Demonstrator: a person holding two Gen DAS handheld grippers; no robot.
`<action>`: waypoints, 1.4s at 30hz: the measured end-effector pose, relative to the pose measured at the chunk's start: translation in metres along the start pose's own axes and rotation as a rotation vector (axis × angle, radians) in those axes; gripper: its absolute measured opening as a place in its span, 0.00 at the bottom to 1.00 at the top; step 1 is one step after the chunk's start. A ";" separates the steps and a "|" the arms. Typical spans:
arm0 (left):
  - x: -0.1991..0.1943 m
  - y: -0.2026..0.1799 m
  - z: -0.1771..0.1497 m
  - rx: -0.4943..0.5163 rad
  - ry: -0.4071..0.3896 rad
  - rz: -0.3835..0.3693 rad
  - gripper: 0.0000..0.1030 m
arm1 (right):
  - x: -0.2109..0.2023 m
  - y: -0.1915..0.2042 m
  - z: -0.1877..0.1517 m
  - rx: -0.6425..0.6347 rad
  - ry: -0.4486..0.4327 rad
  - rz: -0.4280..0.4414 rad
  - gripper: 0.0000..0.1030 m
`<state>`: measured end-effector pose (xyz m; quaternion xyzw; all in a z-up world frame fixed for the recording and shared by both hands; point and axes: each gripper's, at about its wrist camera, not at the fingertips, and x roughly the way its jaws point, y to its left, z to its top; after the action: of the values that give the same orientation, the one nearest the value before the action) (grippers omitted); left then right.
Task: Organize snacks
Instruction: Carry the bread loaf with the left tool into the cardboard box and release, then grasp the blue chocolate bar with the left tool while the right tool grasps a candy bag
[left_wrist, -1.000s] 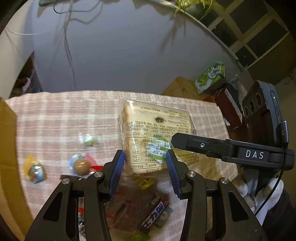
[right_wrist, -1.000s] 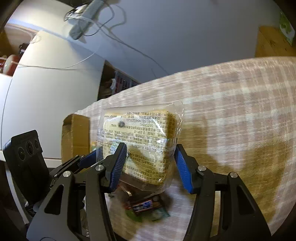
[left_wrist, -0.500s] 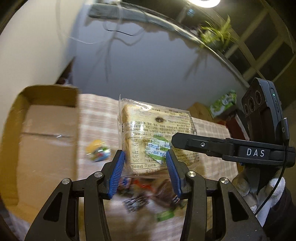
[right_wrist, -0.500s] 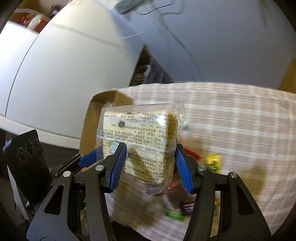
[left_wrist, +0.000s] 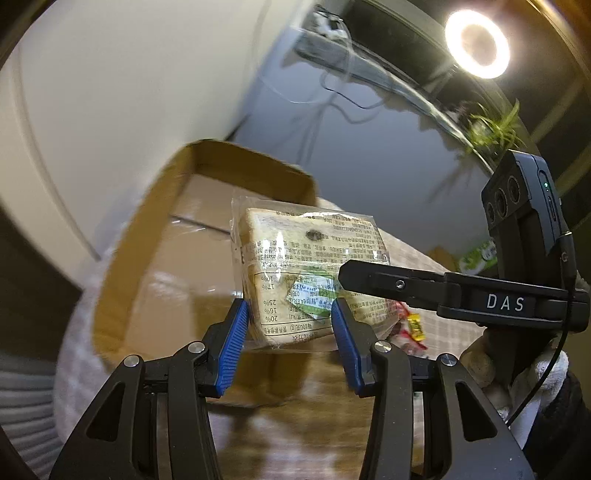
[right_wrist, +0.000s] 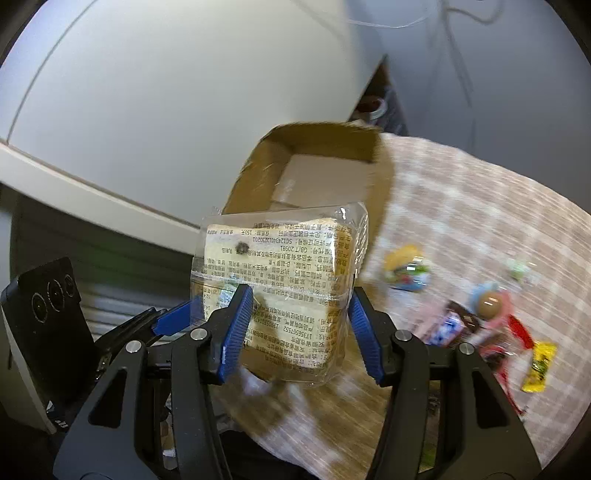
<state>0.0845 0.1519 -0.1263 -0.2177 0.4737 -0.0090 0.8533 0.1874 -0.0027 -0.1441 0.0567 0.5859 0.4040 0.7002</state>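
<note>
Both grippers pinch one clear bag of bread (left_wrist: 310, 273), held in the air above the open cardboard box (left_wrist: 155, 258): the left gripper (left_wrist: 288, 328) and the right gripper (right_wrist: 301, 325) each have jaws pressed against its sides. Loose sweets (right_wrist: 491, 306) lie on the checked bench (right_wrist: 480, 206) beside the box.

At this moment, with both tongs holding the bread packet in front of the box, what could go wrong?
1. The bread packet is pinched at its near end by the left tongs and right tongs; if they pull apart, the clear wrapper may tear.
2. The packet blocks much of the cardboard box, so it could catch the rim.
</note>
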 end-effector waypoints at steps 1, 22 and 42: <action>-0.002 0.006 -0.002 -0.012 -0.002 0.007 0.43 | 0.006 0.005 0.001 -0.014 0.010 0.002 0.55; -0.008 0.064 -0.011 -0.073 -0.006 0.147 0.43 | 0.066 0.039 0.005 -0.130 0.079 -0.094 0.56; -0.030 -0.005 -0.033 0.173 -0.068 0.158 0.54 | -0.046 -0.019 -0.064 -0.165 -0.164 -0.301 0.81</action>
<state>0.0419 0.1418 -0.1154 -0.1054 0.4574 0.0248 0.8826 0.1418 -0.0697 -0.1383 -0.0565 0.4937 0.3356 0.8002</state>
